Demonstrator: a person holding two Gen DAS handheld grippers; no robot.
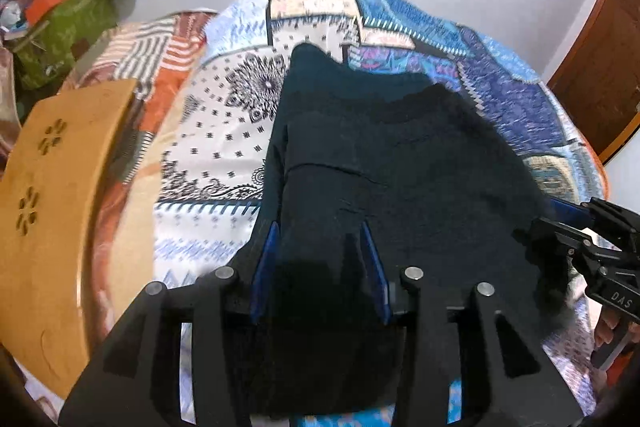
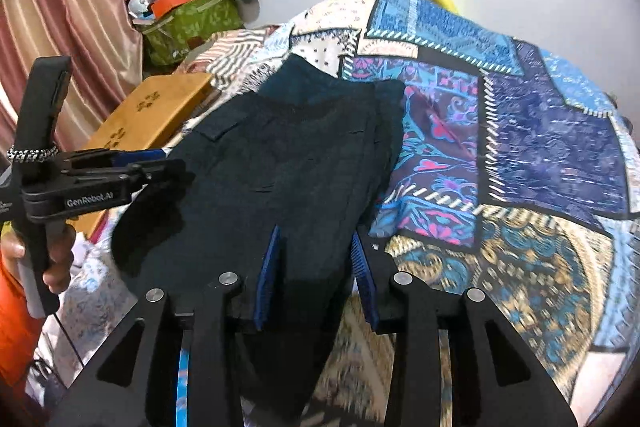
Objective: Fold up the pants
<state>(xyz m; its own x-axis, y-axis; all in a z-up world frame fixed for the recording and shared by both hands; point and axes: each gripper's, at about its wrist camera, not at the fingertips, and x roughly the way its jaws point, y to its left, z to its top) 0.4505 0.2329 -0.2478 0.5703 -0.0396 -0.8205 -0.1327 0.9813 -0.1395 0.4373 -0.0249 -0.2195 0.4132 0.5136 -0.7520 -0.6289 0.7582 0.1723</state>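
Dark pants (image 1: pixel 384 155) are seen spread over a patchwork bedspread (image 1: pixel 224 131) on a bed, with the far part lying flat and the near part draped toward both cameras; in the right wrist view the same pants (image 2: pixel 288 155) are shown with a flap pocket facing up and a folded edge along their right side, next to the blue and purple patches of the bedspread (image 2: pixel 520 131).

The left gripper (image 1: pixel 323 247) is seen with its blue-padded fingers (image 1: pixel 269 251) set apart and dark cloth filling the space between them; whether the cloth is actually pinched cannot be told from this view; from the right wrist view the left gripper (image 2: pixel 158 163) is seen at the left edge of the pants, its tips touching the fabric, held by a hand (image 2: pixel 56 259).

The right gripper (image 2: pixel 316 247) is likewise seen with its fingers (image 2: pixel 362 259) parted around a bunch of dark fabric; a firm hold cannot be confirmed; in the left wrist view it (image 1: pixel 560 223) is met at the right edge of the pants.

A wooden board with flower cut-outs (image 1: pixel 60 195) is laid beside the bedspread on the left; a green bag (image 2: pixel 188 27) stuffed with items is stood by the white wall, near a pink curtain (image 2: pixel 64 27).
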